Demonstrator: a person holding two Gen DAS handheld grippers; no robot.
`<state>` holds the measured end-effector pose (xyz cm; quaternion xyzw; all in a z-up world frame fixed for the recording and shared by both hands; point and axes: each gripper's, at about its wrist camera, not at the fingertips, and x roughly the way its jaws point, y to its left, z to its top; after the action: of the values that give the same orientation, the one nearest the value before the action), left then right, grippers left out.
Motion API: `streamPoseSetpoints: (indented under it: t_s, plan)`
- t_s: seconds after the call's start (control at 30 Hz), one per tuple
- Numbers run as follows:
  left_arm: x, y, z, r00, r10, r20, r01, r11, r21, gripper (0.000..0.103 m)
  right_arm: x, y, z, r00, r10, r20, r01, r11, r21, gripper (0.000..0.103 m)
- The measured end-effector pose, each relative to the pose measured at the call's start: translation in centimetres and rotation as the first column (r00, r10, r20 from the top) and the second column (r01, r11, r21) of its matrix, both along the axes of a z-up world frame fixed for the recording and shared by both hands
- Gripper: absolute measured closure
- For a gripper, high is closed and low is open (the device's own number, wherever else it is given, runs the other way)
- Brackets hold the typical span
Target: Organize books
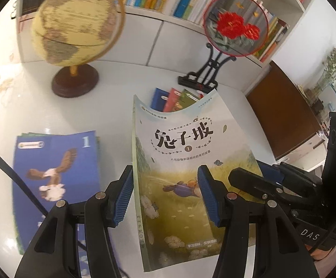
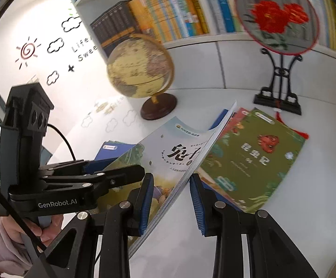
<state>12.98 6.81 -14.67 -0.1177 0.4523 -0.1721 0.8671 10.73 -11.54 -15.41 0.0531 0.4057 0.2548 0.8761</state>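
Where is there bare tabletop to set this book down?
Bare white table shows between the globe, the blue book and the held book. In the right wrist view, the fan stand and green book crowd the back.

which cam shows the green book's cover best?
Right wrist. The green book lies there almost fully exposed on top of its pile, with the red crab picture and title showing; only its left edge hides behind the raised pale book. In the left wrist view just its top strip peeks over that pale book.

White bookshelf (image 1: 293,2) behind glossy white table (image 1: 112,120); cloud-and-sun wall decals (image 2: 52,46); brown cabinet (image 1: 281,115).
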Motion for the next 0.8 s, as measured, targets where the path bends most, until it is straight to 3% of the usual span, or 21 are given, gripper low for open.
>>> streamPoseSetpoints:
  t_s: [0.47, 0.8]
  plan:
    - [-2.7, 8.8, 0.0, 0.993, 0.119, 0.023, -0.119, 0.993, 0.0, 0.052, -0.6, 8.6, -0.3, 0.995, 0.096, 0.007, -0.097, 0.995, 0.039, 0.071]
    - [-4.1, 14.2, -2.0, 0.978, 0.208, -0.017, -0.209, 0.978, -0.003, 0.052, -0.8, 14.8, -2.1, 0.983, 0.185, -0.019, -0.184, 0.982, 0.028, 0.071]
